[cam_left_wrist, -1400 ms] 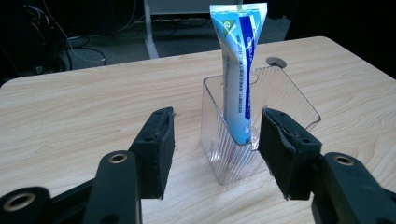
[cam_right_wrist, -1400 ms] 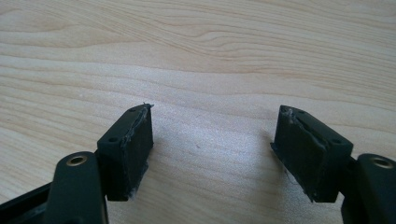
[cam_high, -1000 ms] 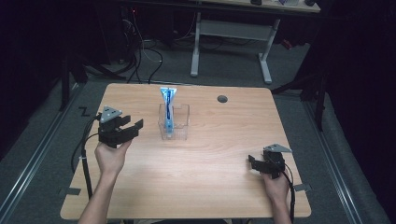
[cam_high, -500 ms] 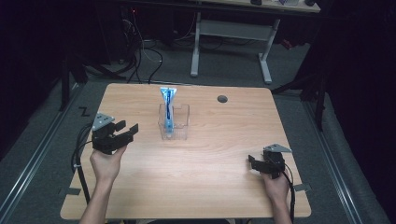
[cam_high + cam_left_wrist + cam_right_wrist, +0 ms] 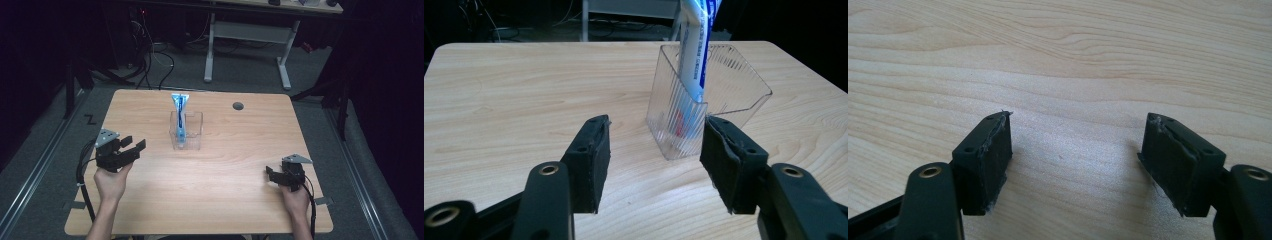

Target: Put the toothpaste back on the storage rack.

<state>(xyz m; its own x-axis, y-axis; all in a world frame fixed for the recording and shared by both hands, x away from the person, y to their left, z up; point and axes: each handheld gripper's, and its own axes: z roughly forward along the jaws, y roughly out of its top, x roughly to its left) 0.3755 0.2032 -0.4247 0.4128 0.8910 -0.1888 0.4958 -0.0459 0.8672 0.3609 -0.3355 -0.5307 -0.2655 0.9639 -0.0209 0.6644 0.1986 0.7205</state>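
Note:
A clear ribbed plastic holder (image 5: 186, 131) (image 5: 704, 107) stands near the middle of the wooden table (image 5: 215, 200). A blue and white toothpaste tube (image 5: 179, 115) (image 5: 695, 55) stands upright in it. My left gripper (image 5: 133, 147) (image 5: 654, 150) is at the table's left, held in a hand, open and empty, its jaws pointing toward the holder a short way off. My right gripper (image 5: 270, 175) (image 5: 1075, 150) rests low over the table's front right, open, with only bare wood between its jaws.
A round dark grommet (image 5: 238, 106) sits in the tabletop at the back right. Behind the table stands a white desk frame (image 5: 247, 35), and cables (image 5: 155, 55) lie on the dark floor. Cables trail from both grippers off the front edge.
My left gripper has drawn back from the holder, toward the table's left and front, and sunk a little. The right gripper has stayed where it was.

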